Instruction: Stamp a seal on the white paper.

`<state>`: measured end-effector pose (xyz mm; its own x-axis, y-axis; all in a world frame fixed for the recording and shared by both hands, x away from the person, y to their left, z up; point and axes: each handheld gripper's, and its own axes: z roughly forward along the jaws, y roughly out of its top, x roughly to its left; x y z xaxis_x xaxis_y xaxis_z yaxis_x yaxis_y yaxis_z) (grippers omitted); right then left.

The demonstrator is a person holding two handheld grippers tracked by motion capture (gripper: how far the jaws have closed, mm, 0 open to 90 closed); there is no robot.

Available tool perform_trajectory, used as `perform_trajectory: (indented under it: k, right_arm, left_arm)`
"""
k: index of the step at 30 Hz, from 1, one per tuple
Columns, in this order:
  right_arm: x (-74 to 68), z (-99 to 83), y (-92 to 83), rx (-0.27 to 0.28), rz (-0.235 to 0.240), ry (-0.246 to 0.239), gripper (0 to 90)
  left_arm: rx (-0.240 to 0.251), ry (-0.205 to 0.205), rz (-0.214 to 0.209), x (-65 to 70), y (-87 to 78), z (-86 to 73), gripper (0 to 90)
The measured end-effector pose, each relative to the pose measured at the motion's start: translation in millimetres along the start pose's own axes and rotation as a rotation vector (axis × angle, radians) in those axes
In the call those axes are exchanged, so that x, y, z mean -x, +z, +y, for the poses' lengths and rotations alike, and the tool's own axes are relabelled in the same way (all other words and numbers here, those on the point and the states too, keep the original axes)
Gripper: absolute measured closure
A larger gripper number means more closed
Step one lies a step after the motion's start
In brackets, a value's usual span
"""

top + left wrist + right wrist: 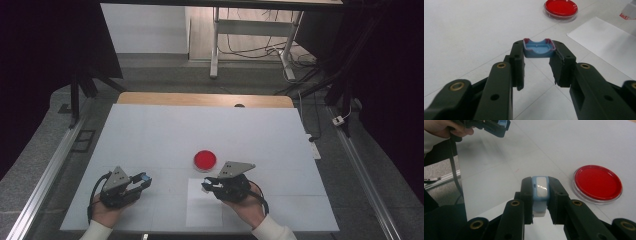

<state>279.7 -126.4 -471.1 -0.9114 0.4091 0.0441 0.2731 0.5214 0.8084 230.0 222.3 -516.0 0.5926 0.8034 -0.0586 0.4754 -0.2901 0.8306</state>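
Observation:
My left gripper (144, 179) is at the table's front left, shut on a small blue tray-shaped piece (539, 48) with reddish corners, held across its tips just above the table. My right gripper (206, 186) is at the front centre, shut on a light blue block with a white face (540, 187). It hovers over a white paper sheet (205, 210). A round red dish (205, 160) with a clear rim sits on the table just beyond the right gripper; the same red dish (597, 183) lies to the right of its jaws. The two grippers point toward each other.
A white sheet covers the table (200, 130), whose wooden far edge (205, 99) shows behind it. Metal rails (45, 175) run along both sides. A desk frame and cables (250, 45) stand on the floor beyond. The left gripper's cable (455, 177) hangs at the left.

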Motion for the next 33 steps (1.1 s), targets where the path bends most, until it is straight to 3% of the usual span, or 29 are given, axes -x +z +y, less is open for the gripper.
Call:
perform_trajectory:
  k: [33]
  right_arm:
    - [-0.9, -15.7, 22.4, -0.084, 0.01, -0.026, 74.9]
  left_arm:
    - [-0.003, 0.002, -0.004, 0.0, 0.7, -0.2, 64.6]
